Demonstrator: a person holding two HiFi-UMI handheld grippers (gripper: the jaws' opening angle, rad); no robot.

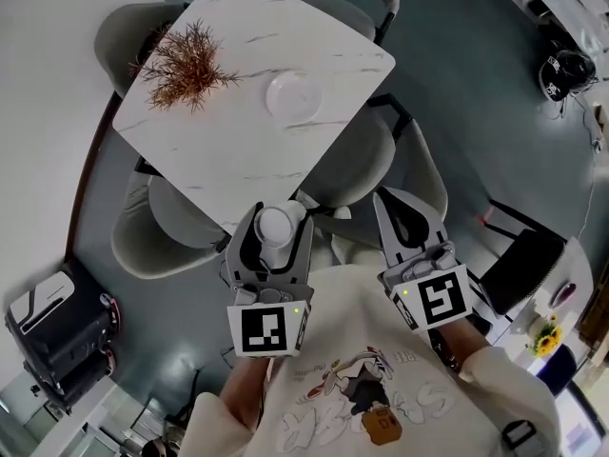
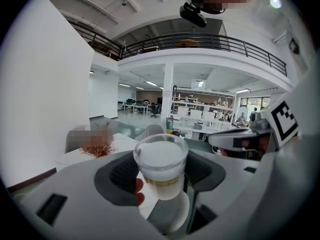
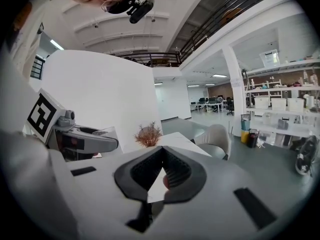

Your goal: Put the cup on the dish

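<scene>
Up near the person's chest, the left gripper (image 1: 275, 221) is clamped on the cup (image 1: 276, 227), one jaw pressed to each side of it. The left gripper view shows the cup (image 2: 161, 166) upright and translucent, with a pale yellow band low on its wall. It hangs over the near corner of the table (image 1: 238, 155), touching nothing but the jaws. The dish (image 1: 293, 95) lies flat farther in on the table, well apart from the cup and with nothing on it. A dried plant (image 1: 186, 65) sits near the table's far left corner. The right gripper (image 1: 392, 201) is held beside the left one; its jaws meet at the tips and carry nothing (image 3: 161, 155).
</scene>
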